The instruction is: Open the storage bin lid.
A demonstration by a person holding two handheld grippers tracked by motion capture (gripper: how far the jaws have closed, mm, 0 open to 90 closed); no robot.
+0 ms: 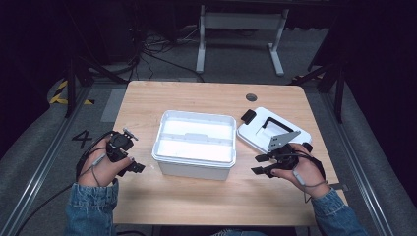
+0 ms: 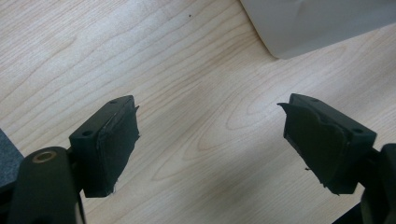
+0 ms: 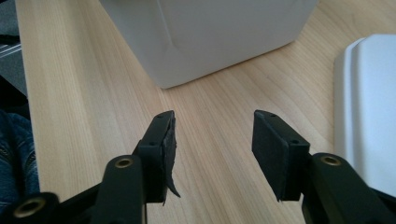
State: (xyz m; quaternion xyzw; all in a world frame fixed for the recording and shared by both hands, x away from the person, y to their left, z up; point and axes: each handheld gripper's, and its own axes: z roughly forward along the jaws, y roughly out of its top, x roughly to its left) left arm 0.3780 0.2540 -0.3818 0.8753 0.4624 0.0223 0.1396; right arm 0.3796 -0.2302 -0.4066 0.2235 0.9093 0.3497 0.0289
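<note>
White plastic box point(image 1: 194, 142) is sat open on the surface between both tongs, lid point(image 1: 273, 129) just beyond the right tongs point(image 1: 260, 164); left tongs point(image 1: 132, 164) and right are spread wide, nothing held; lid looks light, stiff, slippery; best pinched by its edge.
</note>
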